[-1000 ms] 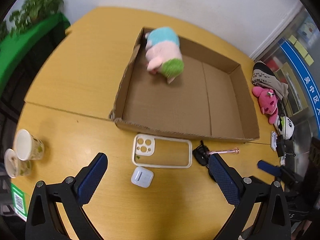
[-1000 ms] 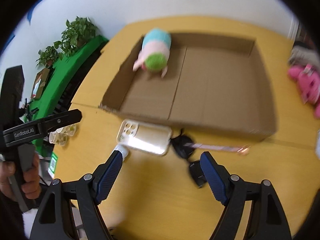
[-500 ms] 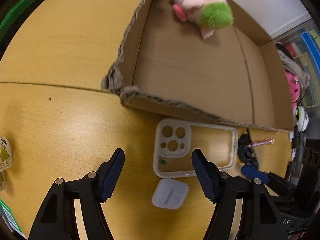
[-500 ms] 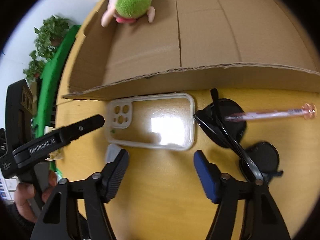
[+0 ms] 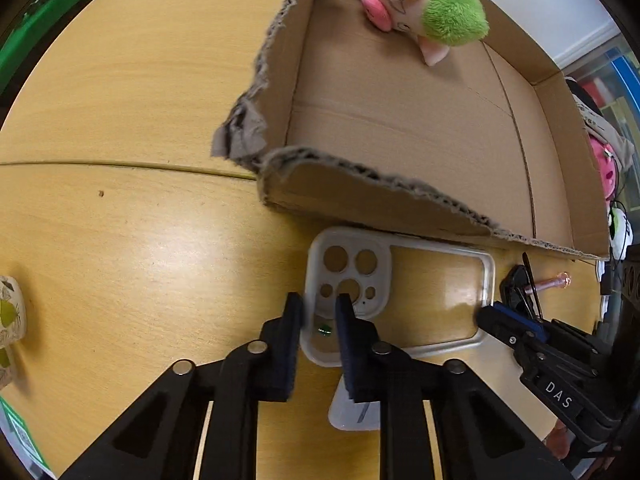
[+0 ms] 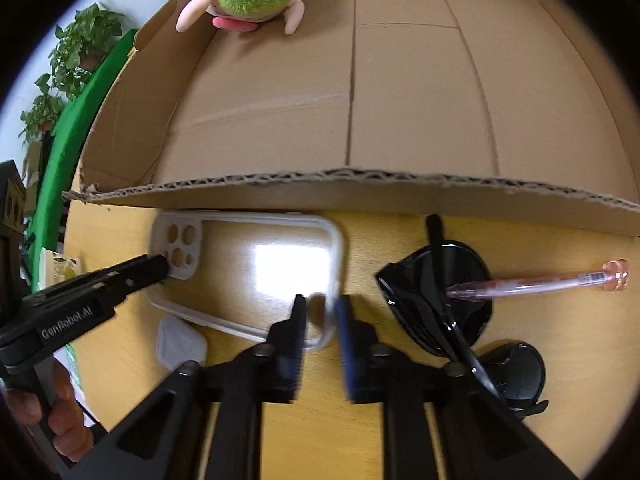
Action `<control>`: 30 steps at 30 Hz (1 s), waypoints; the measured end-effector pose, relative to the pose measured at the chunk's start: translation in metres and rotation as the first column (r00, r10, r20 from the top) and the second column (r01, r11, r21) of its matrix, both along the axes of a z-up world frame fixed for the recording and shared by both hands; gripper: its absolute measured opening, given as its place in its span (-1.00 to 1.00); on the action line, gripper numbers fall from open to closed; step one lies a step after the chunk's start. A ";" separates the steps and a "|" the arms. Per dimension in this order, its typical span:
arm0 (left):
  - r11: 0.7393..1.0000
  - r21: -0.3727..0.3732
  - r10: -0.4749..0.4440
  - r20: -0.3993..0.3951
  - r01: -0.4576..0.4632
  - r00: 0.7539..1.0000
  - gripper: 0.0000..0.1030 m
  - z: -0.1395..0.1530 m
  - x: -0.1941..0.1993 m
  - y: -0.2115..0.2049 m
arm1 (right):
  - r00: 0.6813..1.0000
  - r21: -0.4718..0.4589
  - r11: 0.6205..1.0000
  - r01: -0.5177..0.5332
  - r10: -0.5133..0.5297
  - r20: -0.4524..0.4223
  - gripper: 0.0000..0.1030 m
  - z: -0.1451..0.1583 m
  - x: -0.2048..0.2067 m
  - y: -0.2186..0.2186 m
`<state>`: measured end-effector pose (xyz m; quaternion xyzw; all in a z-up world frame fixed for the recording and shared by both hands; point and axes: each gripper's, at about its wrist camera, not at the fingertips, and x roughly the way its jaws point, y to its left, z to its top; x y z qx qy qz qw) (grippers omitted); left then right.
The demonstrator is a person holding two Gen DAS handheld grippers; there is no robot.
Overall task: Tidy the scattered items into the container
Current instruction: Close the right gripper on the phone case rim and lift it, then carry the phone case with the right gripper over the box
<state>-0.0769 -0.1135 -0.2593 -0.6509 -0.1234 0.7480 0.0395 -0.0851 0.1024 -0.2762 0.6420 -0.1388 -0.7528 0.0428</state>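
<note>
The left gripper [image 5: 319, 312] has its fingers nearly closed on the camera-cutout end of the clear, white-rimmed phone case [image 5: 400, 292]. The right gripper [image 6: 322, 312] pinches the opposite end. The case lies on the wooden counter [image 5: 120, 240] just short of the shallow cardboard box [image 5: 400, 120]; being thin and flexible, it may bow, slip free, or catch on the box's torn near wall.

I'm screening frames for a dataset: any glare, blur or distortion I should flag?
Right wrist view: a bright white glare patch on the phone case, and the right gripper tips look smeared. Left wrist view: softer sheen on the table; fisheye bends the cardboard box edge in both.
</note>
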 end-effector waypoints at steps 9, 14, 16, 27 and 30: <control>1.000 -0.012 0.003 -0.030 -0.003 1.000 -0.85 0.031 0.032 0.004 | 1.000 -0.028 0.999 -0.021 0.021 0.002 -0.88 0.018 0.018 0.008; 1.000 0.007 0.016 -0.101 -0.016 0.995 -0.85 0.080 0.054 0.007 | 0.996 -0.068 0.997 -0.035 0.029 -0.089 -0.88 0.067 0.040 0.020; 1.000 0.009 0.014 -0.142 -0.012 0.990 -0.85 0.105 0.062 0.012 | 0.990 -0.069 0.997 -0.038 0.028 -0.142 -0.88 0.092 0.047 0.028; 0.997 -0.016 -0.078 -0.379 0.077 0.922 -0.88 0.221 0.007 0.086 | 0.921 -0.041 0.998 0.053 -0.065 -0.385 -0.89 0.197 0.049 0.107; 0.995 -0.015 -0.095 -0.436 0.098 0.895 -0.88 0.249 0.000 0.101 | 0.896 -0.033 0.996 0.080 -0.087 -0.435 -0.89 0.220 0.045 0.126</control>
